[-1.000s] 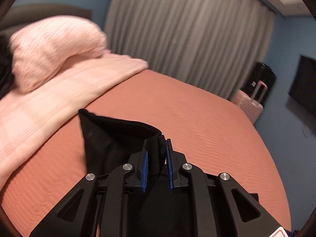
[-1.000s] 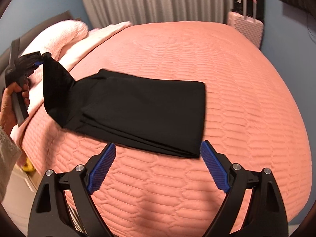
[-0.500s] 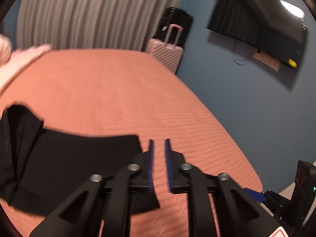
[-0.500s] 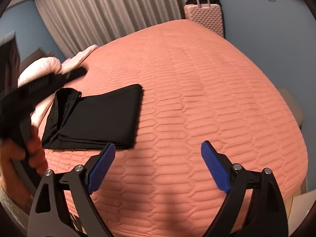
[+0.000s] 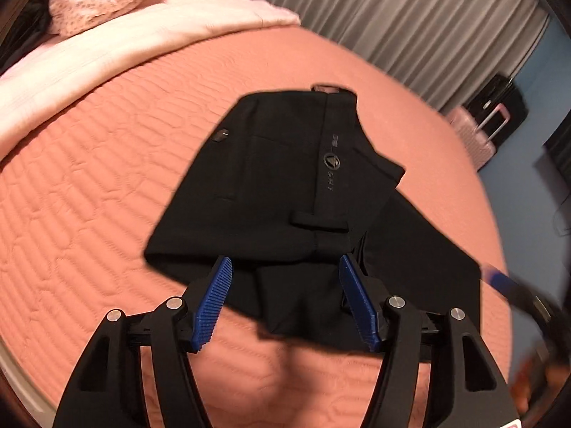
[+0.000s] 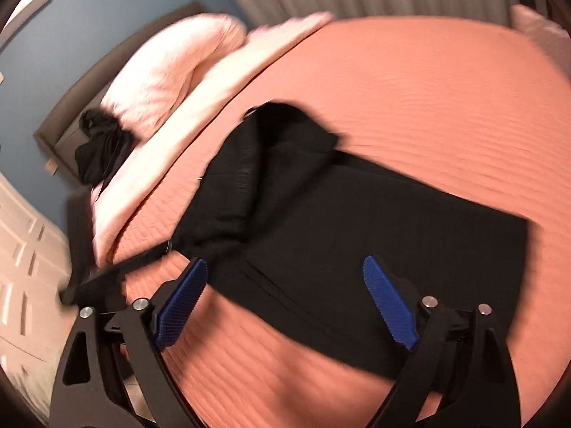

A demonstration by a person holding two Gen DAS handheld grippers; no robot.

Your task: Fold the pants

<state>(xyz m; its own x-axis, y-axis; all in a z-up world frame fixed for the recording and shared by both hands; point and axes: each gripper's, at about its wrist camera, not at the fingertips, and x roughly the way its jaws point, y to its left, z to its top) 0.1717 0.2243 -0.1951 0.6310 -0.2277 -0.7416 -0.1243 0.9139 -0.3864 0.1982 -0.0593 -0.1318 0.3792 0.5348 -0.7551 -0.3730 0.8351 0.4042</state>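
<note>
The black pants (image 5: 285,178) lie on the orange bedspread (image 5: 89,214), with the waist end folded over the legs and the logo facing up. My left gripper (image 5: 284,260) hovers just short of the fold's near edge. Its jaws are opening and nothing is pressed between the blue pads (image 5: 214,303). In the right wrist view the pants (image 6: 357,221) stretch across the bed. My right gripper (image 6: 285,262) stands wide above their near edge, closing slightly, with no cloth gripped. The left gripper (image 6: 107,274) shows as a blur at the left there.
A pink blanket (image 5: 107,46) and pillow (image 6: 171,71) lie along the bed's head end. A dark garment (image 6: 100,149) sits by the headboard. Grey curtains (image 5: 410,18) and a pink suitcase (image 5: 478,132) stand beyond the bed. A white panelled door (image 6: 25,242) is at the left.
The left gripper was shut on the pants' waist end, carried it over the legs and let it go. It now stands open above the folded pants. The right gripper swung left towards them.
</note>
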